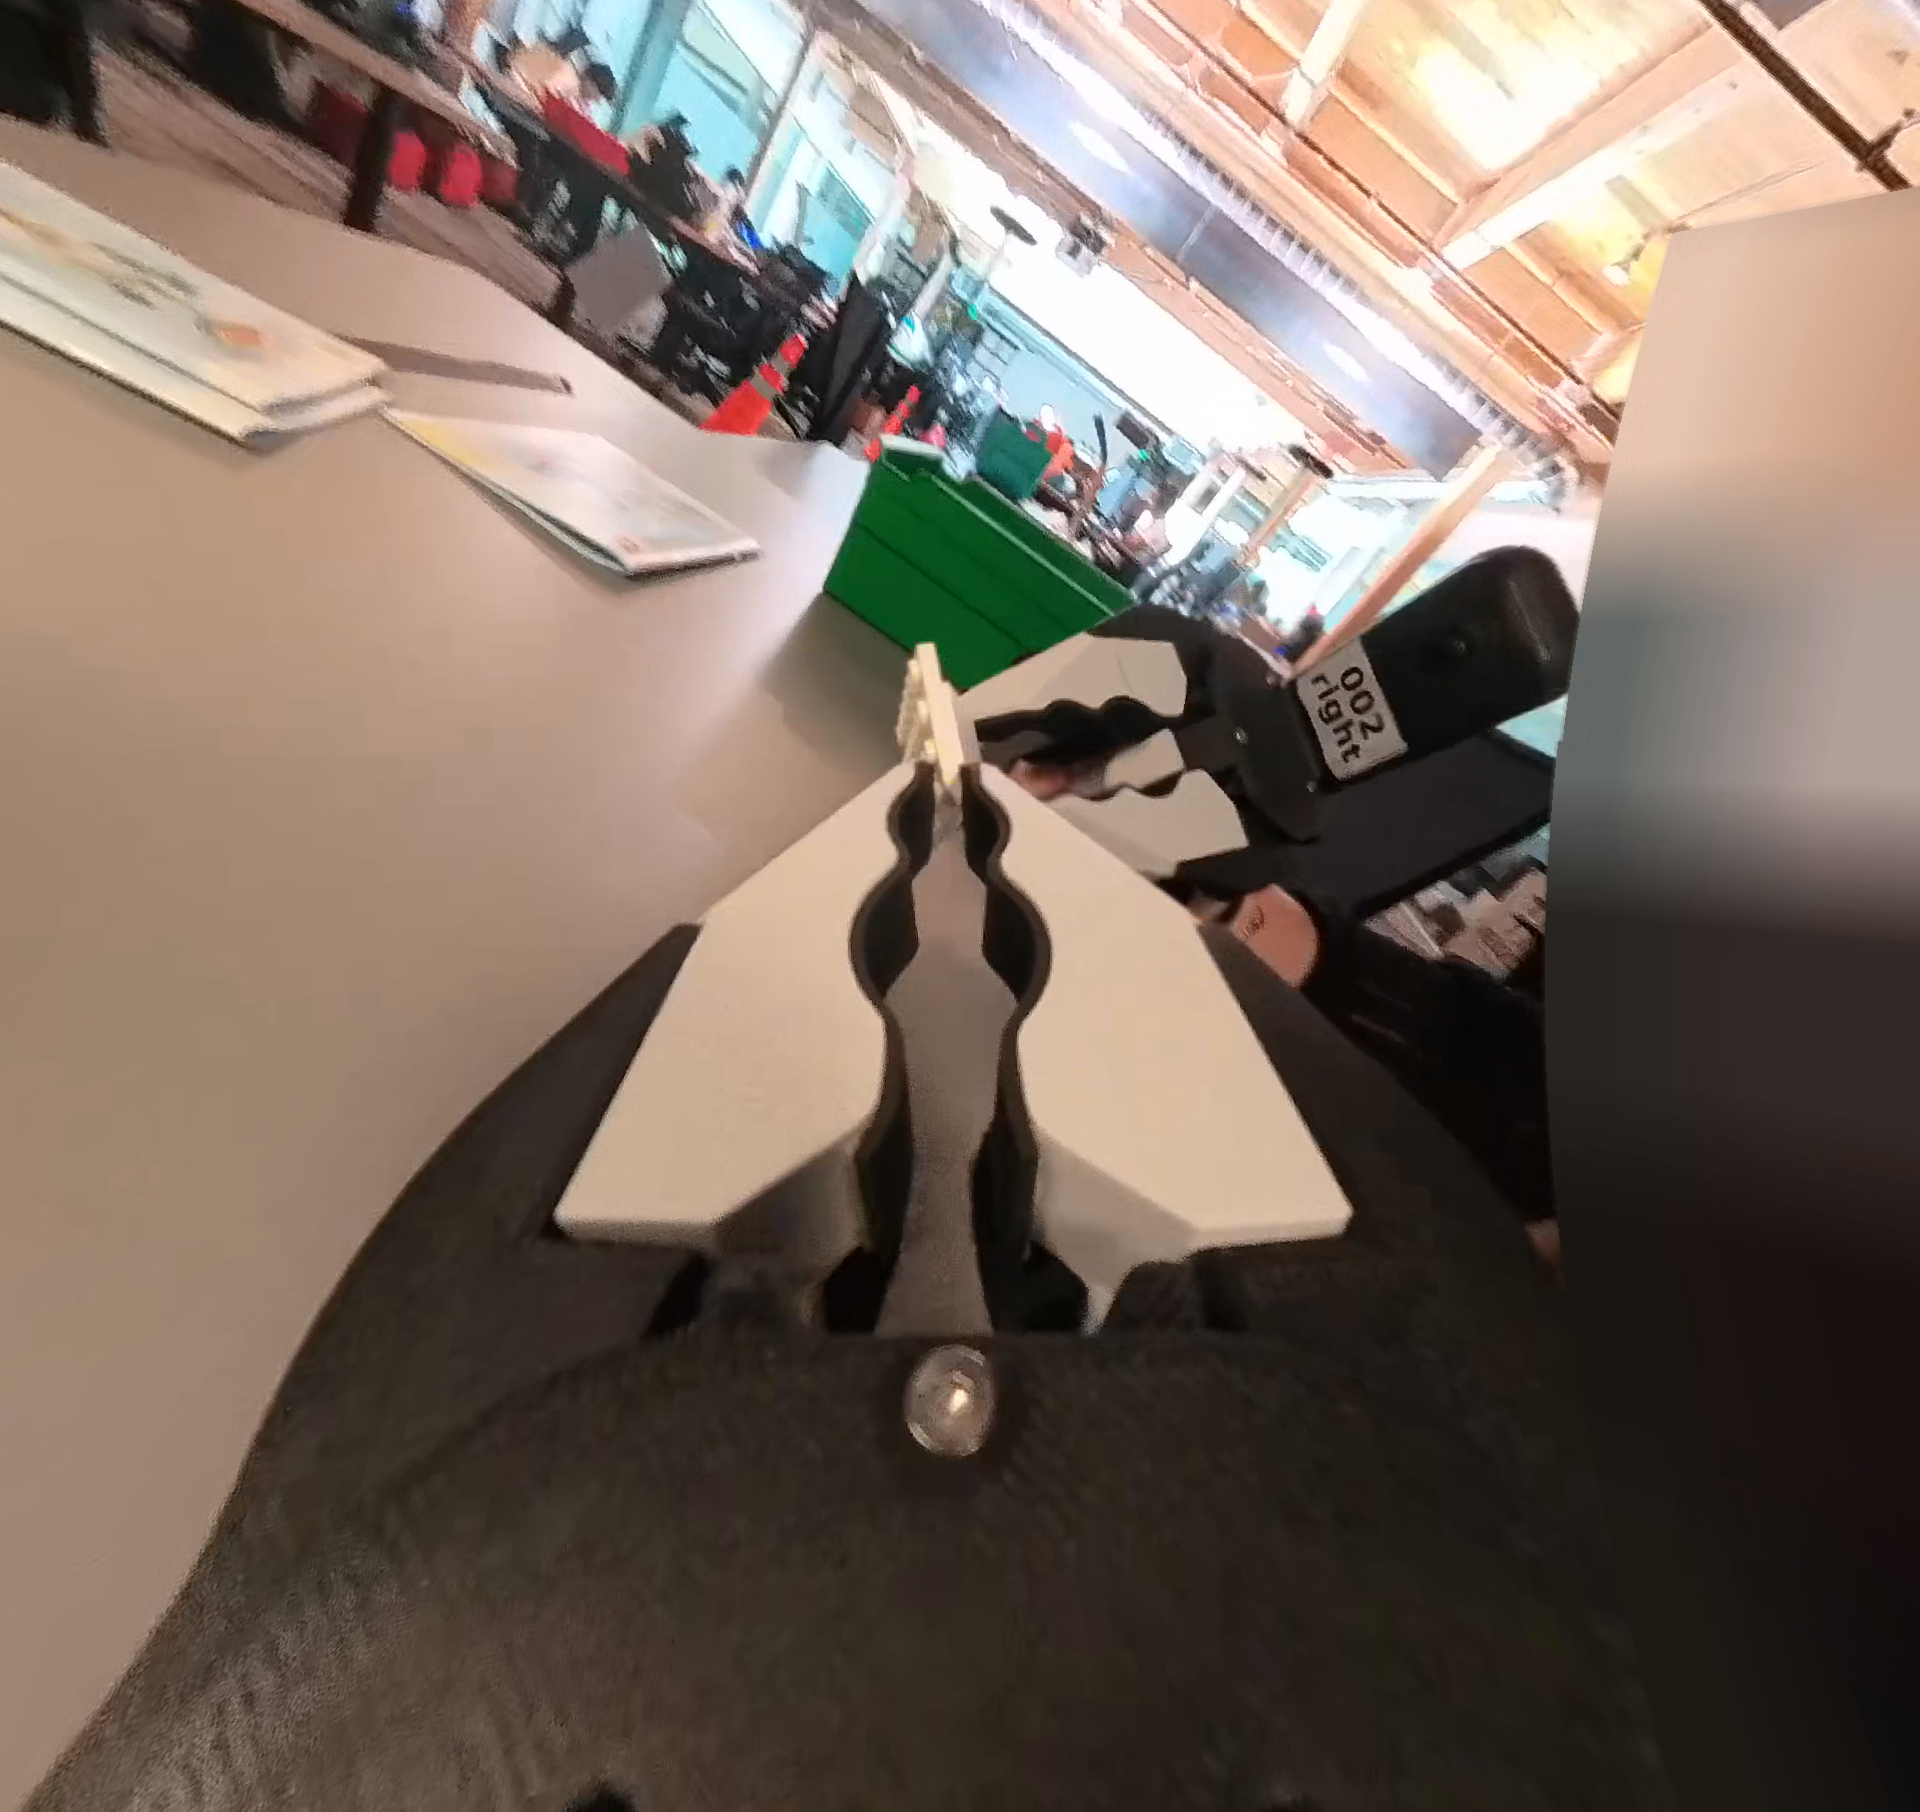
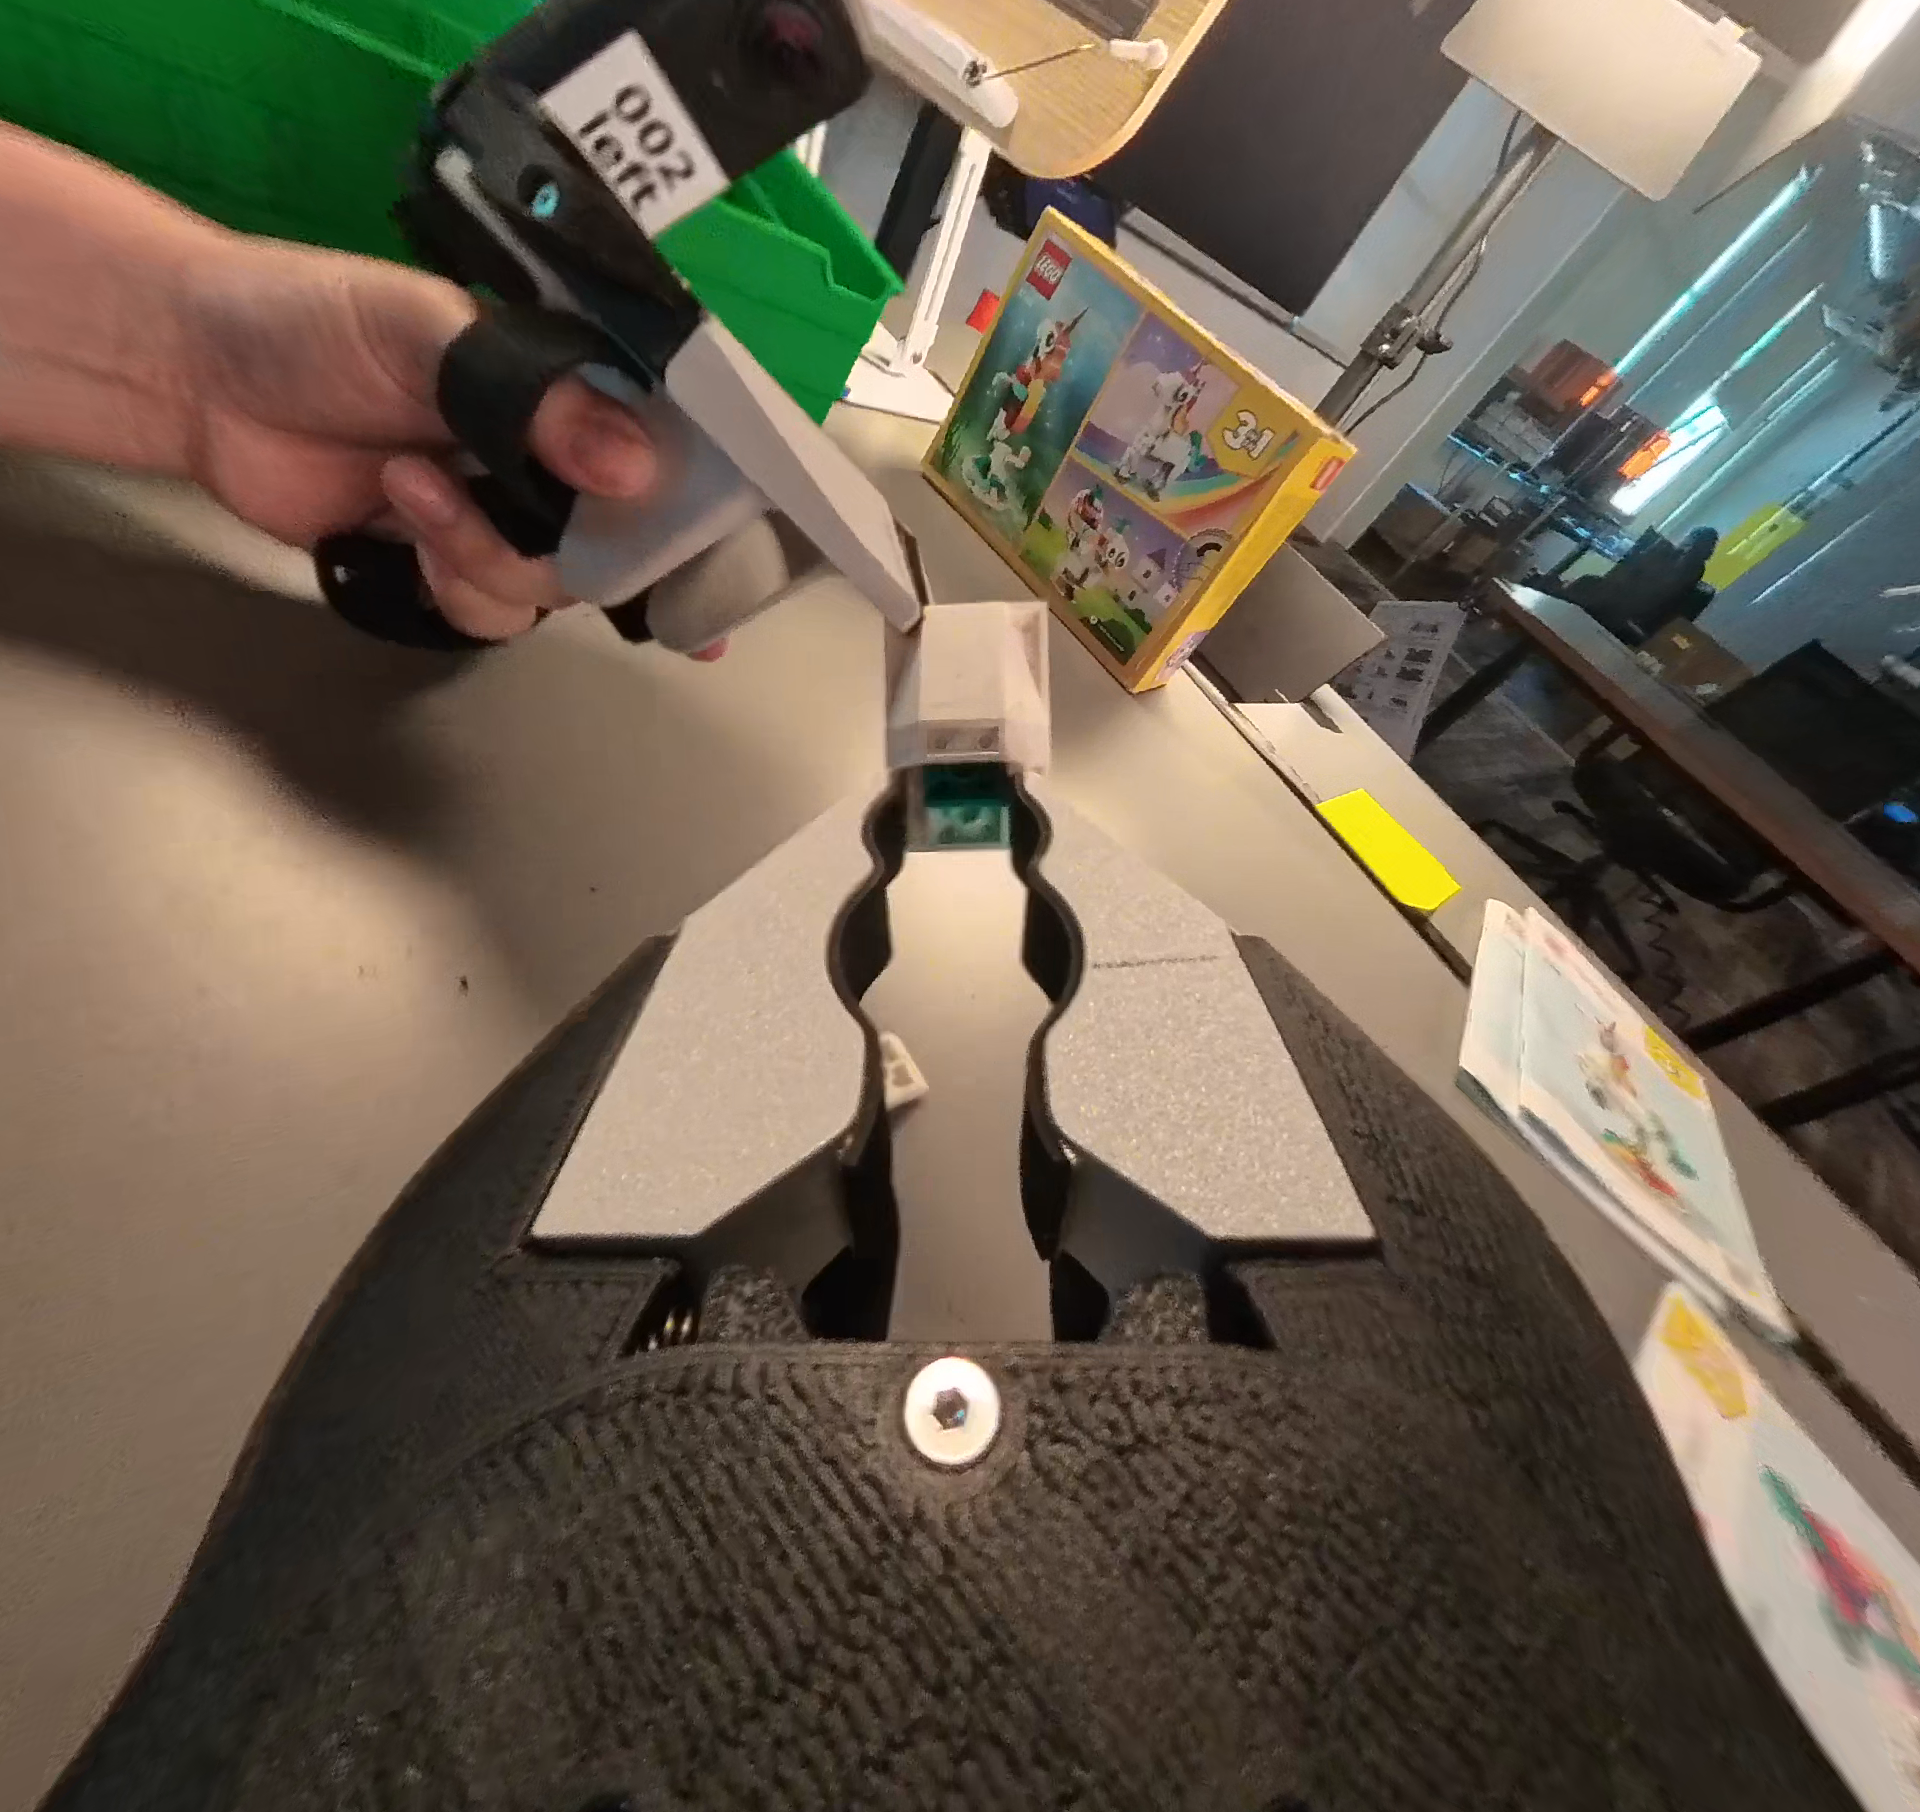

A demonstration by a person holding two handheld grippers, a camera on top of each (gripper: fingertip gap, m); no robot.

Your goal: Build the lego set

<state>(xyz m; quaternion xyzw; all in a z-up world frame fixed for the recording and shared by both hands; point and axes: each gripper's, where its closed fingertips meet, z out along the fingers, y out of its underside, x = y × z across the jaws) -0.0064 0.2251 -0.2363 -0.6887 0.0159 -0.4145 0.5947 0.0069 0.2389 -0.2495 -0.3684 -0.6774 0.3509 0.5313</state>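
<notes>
Above the grey table (image 2: pixel 312 931), well in front of the yellow set box (image 2: pixel 1132 453): white lego assembly (image 2: pixel 966 687), raised clear of the surface, teal piece (image 2: pixel 951 812) fixed to its near end. Right gripper (image 2: pixel 954 806): fingertips closed on that teal piece, the wavy black inner edges otherwise apart behind it. Left gripper (image 2: pixel 904 609): carried in a bare hand (image 2: pixel 343 432), white finger slanting down to touch the assembly's far upper corner. Same left gripper (image 1: pixel 940 775) in its own camera: fingertips pinched on a thin white studded plate (image 1: pixel 935 723), plate standing on edge and projecting past the tips; right gripper (image 1: pixel 1081 754) just beyond it, approaching from the opposite side. Whether plate and larger white assembly are one joined unit: cannot tell. Small loose white piece (image 2: pixel 902 1071): on the table beneath the right gripper, nearer the camera than the assembly. Instruction booklets (image 2: pixel 1600 1128): flat on the table, right of the box and closer. Yellow slip (image 2: pixel 1387 853): between box and booklets, near the table edge. Green bin (image 2: pixel 208 69): left of the box, behind the hand. Set box: upright, tilted, at the far table edge.
</notes>
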